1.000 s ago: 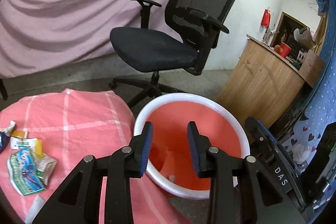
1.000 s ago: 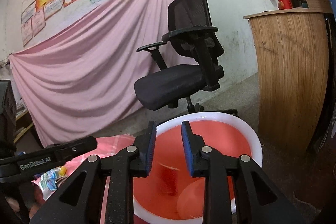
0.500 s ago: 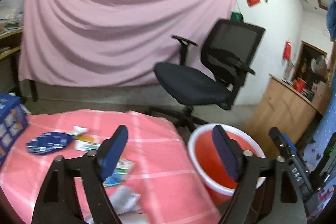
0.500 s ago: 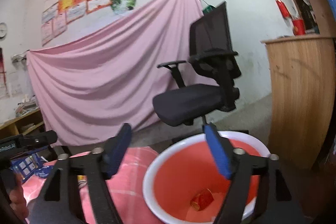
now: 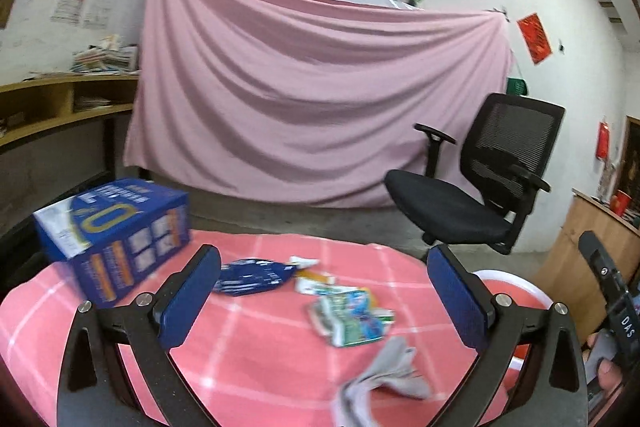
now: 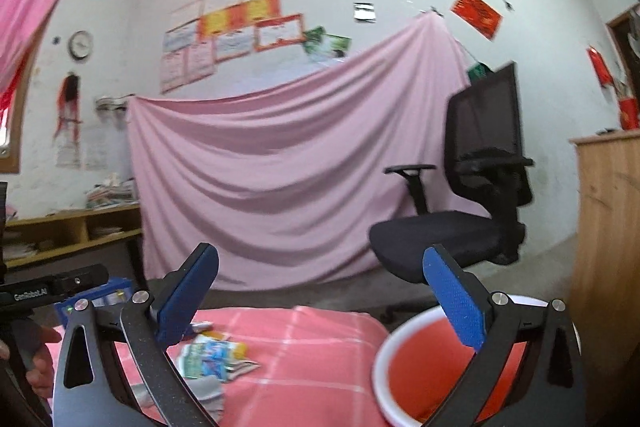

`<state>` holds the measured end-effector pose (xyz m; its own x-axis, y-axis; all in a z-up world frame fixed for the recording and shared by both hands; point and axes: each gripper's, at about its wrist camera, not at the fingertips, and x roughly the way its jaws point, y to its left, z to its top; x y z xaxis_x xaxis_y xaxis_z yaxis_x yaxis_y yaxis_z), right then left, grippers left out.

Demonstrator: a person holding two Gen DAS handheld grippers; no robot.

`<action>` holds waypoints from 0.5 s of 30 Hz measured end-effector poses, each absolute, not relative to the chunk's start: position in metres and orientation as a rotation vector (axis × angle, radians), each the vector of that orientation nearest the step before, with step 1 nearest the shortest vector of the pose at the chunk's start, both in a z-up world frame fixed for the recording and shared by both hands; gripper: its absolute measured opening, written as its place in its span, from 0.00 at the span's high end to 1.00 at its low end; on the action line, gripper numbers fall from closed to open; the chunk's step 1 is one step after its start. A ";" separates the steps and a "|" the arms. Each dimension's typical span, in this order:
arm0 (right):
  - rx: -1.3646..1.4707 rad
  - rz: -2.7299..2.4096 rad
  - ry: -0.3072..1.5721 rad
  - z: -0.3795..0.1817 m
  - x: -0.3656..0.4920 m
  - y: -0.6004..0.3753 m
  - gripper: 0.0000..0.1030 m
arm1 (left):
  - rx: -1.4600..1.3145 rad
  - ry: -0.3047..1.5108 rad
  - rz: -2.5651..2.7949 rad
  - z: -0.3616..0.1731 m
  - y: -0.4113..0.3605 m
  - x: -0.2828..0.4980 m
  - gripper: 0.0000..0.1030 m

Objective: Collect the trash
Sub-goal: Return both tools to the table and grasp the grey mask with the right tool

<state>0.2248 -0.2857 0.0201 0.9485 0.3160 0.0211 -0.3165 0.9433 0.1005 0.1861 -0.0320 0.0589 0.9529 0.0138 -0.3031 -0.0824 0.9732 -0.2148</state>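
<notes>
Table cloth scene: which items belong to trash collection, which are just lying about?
Job:
- green-blue wrapper
- dark blue packet
- crumpled grey scrap
- red basin
- left gripper and right gripper, opening, nothing between them

Bystanders:
- blue box
- office chair
- pink sheet

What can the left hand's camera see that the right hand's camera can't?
Only the left wrist view shows the whole blue box, the flat dark blue packet and the crumpled grey wrapper nearest the camera.

Only the right wrist view shows the round wall clock and the inside of the red bin.

Both show the pink checked tablecloth, the green and blue wrapper, the black office chair and the pink sheet. The left gripper and the right gripper are opening, with nothing between their fingers.
</notes>
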 end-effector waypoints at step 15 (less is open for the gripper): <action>-0.043 0.520 0.217 0.002 0.238 -0.221 0.00 | -0.138 0.352 0.158 0.027 0.002 0.154 0.02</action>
